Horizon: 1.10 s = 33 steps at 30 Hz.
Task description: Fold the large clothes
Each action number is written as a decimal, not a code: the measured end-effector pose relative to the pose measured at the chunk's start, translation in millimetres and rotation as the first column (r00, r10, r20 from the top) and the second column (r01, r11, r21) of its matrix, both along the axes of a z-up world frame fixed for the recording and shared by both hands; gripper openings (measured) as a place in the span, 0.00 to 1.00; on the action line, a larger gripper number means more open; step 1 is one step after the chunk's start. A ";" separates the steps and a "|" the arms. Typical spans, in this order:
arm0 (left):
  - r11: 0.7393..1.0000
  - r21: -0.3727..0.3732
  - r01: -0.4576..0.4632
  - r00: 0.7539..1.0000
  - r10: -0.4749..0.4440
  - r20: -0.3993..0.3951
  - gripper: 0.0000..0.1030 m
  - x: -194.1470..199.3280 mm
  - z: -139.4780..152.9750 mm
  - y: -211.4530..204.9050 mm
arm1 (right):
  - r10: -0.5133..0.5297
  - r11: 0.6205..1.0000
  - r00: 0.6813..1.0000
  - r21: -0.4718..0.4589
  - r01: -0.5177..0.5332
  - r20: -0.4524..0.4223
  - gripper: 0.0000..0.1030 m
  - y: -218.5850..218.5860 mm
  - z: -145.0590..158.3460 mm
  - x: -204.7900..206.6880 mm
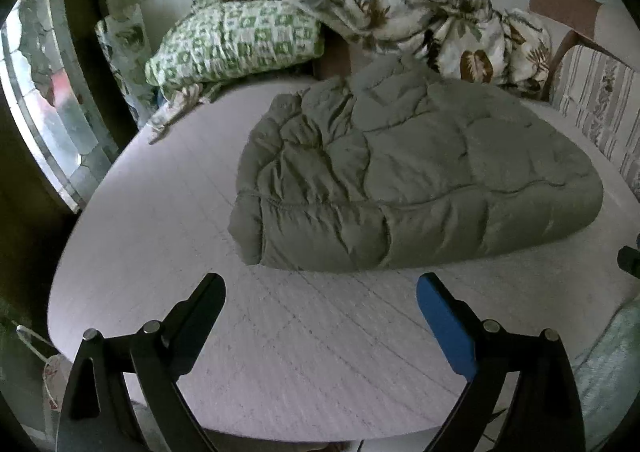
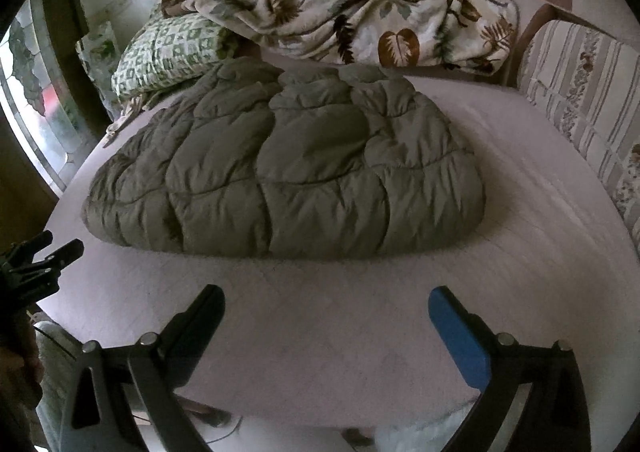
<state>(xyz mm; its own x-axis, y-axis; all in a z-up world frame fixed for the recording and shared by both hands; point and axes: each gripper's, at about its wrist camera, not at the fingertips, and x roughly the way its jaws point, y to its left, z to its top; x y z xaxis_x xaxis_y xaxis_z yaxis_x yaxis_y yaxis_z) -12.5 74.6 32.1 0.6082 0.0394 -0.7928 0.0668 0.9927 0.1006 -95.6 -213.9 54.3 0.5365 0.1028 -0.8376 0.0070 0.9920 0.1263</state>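
Note:
A grey-green quilted garment (image 1: 408, 180) lies folded in a thick bundle on the pale bed sheet (image 1: 180, 252). In the right wrist view the same puffy garment (image 2: 288, 176) spreads across the middle of the bed. My left gripper (image 1: 320, 292) hovers over bare sheet just in front of the bundle's near edge, open, nothing between its fingers. My right gripper (image 2: 326, 304) is likewise in front of the bundle, jaws wide open and empty. The left gripper's tips (image 2: 44, 252) also show at the left edge of the right wrist view.
A green-and-white patterned pillow (image 1: 236, 44) and a leaf-print blanket (image 1: 420, 20) lie at the head of the bed. A striped, flowered cushion (image 2: 588, 100) stands along the right side. A window (image 1: 44, 100) is on the left. The bed's near edge (image 2: 320, 420) is below the grippers.

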 end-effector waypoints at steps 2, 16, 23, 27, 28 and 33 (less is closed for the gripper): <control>0.999 0.026 -0.024 1.000 0.024 0.009 0.94 -8.2 7.2 -2.4 | -0.004 1.000 1.000 0.007 0.004 0.011 1.00 0.8 6.3 -8.1; 1.000 -0.012 0.012 0.999 -0.012 0.031 0.94 -80.2 34.7 -8.8 | -0.001 0.998 0.999 0.067 -0.003 0.053 1.00 5.7 35.7 -84.3; 0.997 -0.072 0.039 0.998 -0.035 0.046 0.94 -115.8 50.1 -7.3 | 0.012 0.998 0.998 0.062 -0.016 0.063 1.00 10.5 49.5 -119.8; 0.998 -0.057 0.029 0.997 -0.025 0.078 0.94 -132.3 59.3 -9.4 | 0.021 0.998 0.997 0.053 -0.025 0.072 1.00 15.8 52.7 -137.8; 0.998 -0.059 0.029 0.996 -0.024 0.086 0.94 -136.3 61.7 -9.4 | 0.025 0.998 0.997 0.048 -0.029 0.076 1.00 17.2 54.0 -142.8; 0.999 -0.034 0.025 0.992 -0.021 0.122 0.94 -152.7 71.8 -12.4 | 0.039 0.998 0.993 0.038 -0.044 0.113 1.00 20.7 63.6 -161.6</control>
